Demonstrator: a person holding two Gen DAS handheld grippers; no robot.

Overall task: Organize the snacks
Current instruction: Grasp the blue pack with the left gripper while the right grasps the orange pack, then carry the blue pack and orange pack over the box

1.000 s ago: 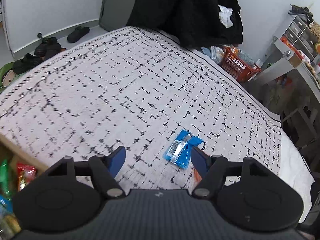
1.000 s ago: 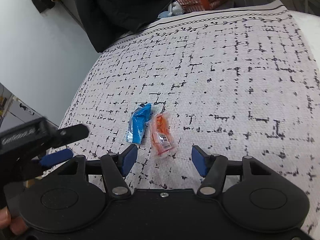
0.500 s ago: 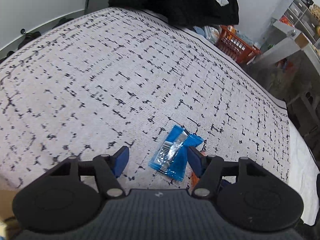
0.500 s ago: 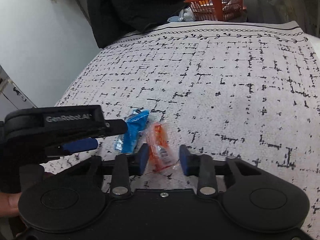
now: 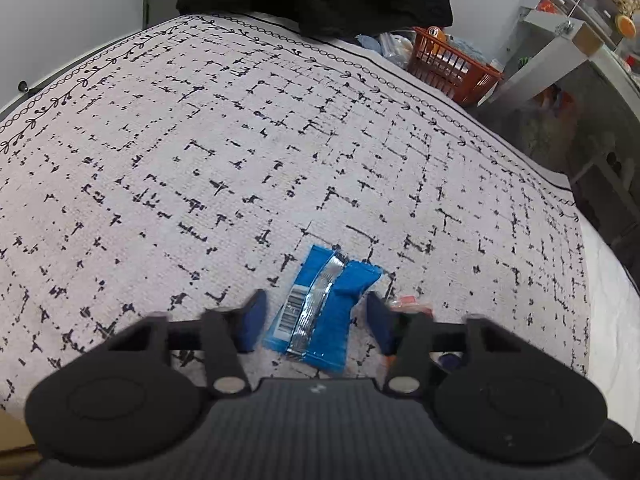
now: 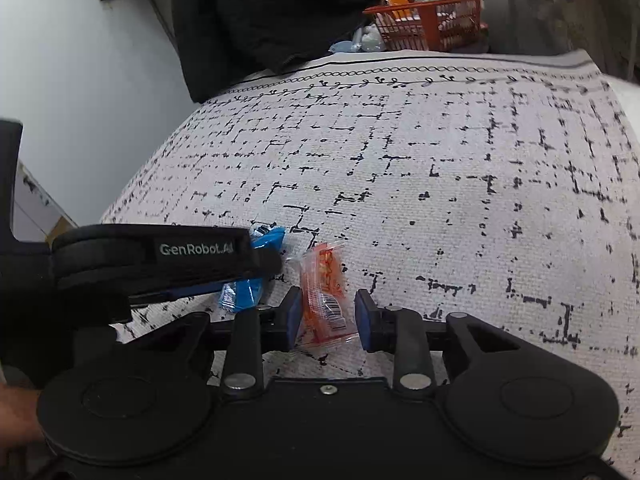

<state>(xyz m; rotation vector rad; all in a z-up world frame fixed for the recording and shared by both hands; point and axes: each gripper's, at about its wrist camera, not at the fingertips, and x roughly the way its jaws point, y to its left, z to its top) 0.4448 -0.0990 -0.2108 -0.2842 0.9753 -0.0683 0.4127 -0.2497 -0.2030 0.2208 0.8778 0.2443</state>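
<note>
Left wrist view: the left hand-held gripper (image 5: 314, 322) is closing around the blue snack packet (image 5: 320, 312), which lies flat on the patterned bed cover (image 5: 280, 140); the pads do not yet press it. Right of it, the right hand-held gripper (image 6: 327, 316) stands narrowed on the orange snack packet (image 6: 326, 294), pads touching its edges. Both wrappers look slick, so either could crumple or slip out, and the neighbouring grippers might collide.

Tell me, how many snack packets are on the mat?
2. The blue packet lies between the left gripper fingers; the orange packet lies beside it, between the right gripper fingers. Others may be hidden.
</note>
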